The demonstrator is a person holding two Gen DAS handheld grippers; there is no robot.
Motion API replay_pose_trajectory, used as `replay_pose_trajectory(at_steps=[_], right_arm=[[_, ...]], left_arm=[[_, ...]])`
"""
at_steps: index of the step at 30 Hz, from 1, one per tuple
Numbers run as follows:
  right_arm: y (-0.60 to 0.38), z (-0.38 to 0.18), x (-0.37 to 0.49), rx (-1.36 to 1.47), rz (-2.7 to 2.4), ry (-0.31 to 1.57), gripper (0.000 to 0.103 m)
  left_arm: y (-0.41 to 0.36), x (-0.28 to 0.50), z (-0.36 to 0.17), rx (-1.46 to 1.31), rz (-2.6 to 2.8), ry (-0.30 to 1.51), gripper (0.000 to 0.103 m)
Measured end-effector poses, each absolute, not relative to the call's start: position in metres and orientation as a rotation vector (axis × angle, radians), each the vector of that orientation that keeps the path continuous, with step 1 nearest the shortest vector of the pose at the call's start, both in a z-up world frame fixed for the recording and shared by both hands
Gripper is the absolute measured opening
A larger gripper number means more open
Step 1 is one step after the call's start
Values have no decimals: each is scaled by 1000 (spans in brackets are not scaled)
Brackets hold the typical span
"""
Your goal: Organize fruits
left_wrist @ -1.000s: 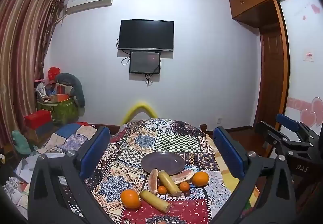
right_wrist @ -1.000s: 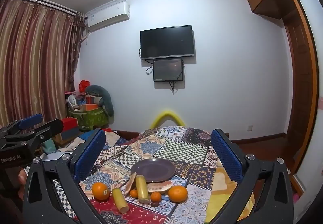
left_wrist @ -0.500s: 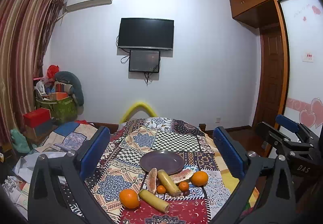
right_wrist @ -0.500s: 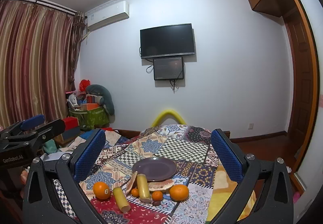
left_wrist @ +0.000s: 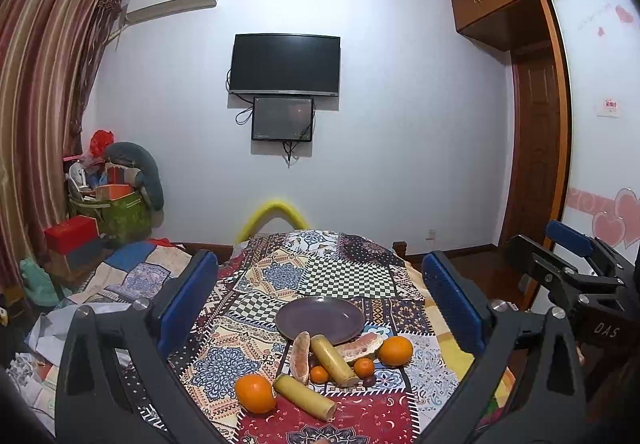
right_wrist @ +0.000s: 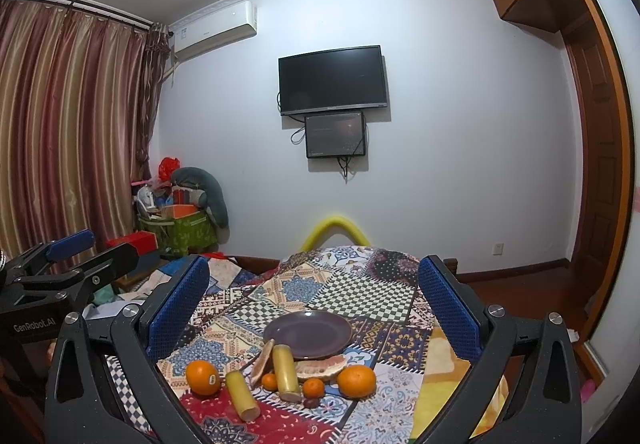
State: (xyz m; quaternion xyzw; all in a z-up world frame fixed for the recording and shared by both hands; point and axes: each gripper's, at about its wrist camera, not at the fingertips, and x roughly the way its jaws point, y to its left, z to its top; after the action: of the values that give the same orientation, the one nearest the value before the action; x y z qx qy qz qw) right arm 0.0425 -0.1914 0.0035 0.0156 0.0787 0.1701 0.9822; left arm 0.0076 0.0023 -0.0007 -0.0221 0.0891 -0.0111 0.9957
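Note:
A dark purple plate lies bare on a patchwork-covered table. In front of it lie two big oranges, two small tangerines, two yellow sugarcane pieces and two pomelo slices. My left gripper is open and empty, held above and short of the fruit. My right gripper is open and empty too. Each gripper shows at the edge of the other's view.
A small dark fruit lies by the tangerines. A yellow foam arch stands behind the table. A green bin with clutter and a red box sit at left by the curtain. A wooden door is at right.
Both grippers drifted slightly; the fruit and plate sit a little differently in view. Nothing was grasped or moved.

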Motion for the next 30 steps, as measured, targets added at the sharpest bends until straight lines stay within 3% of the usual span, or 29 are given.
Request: replay_pose_trajectory(at_steps=[30], right_arm=[[-192, 6, 41, 37, 346, 160, 103]], left_arm=[[3, 9, 2, -51, -23, 173, 103]])
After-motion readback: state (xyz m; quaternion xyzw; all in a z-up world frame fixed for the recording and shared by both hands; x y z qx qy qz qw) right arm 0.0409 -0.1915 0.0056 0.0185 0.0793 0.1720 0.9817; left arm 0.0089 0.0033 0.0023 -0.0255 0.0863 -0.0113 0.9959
